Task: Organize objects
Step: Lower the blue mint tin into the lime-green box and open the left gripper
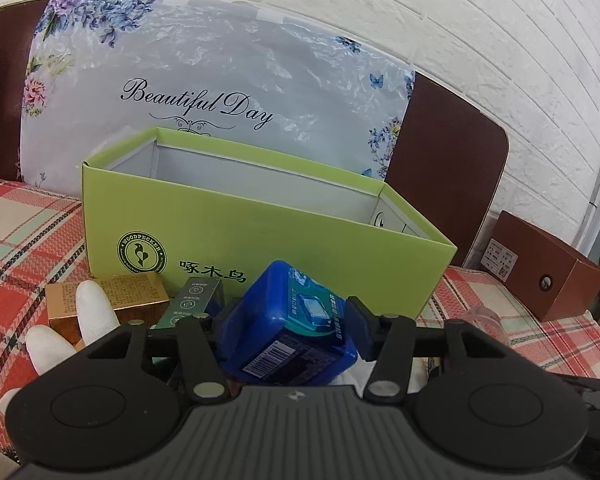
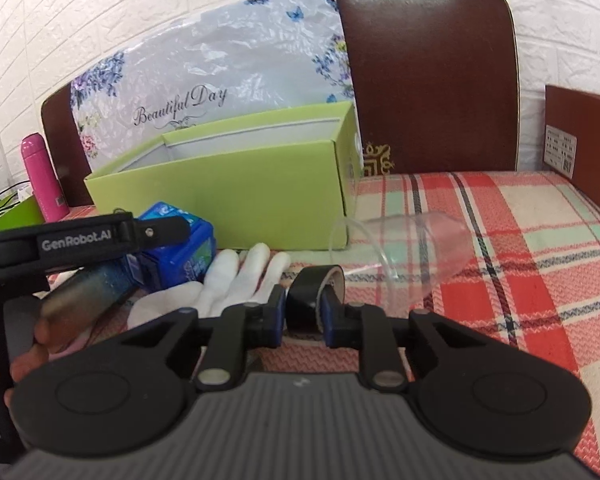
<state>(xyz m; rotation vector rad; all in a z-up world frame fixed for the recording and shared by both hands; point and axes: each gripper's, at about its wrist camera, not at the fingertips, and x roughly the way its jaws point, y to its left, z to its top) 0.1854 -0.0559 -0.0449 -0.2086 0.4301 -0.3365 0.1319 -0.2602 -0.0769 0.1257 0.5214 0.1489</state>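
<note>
My left gripper (image 1: 284, 312) is shut on a blue plastic container (image 1: 288, 320), which sits tilted between the fingers just in front of the open green cardboard box (image 1: 260, 232). In the right wrist view the same blue container (image 2: 184, 248) shows at the left, in front of the green box (image 2: 220, 192). My right gripper (image 2: 304, 304) is shut on a small black roll (image 2: 310, 296), low over the plaid cloth (image 2: 500, 260). A white glove (image 2: 240, 276) lies between the two grippers.
A gold carton (image 1: 132, 292) and a small dark green carton (image 1: 196, 300) stand left of the blue container. A clear plastic cup (image 2: 412, 248) lies on its side right of the green box. A brown box (image 1: 540, 272) stands far right, a pink bottle (image 2: 44, 176) far left.
</note>
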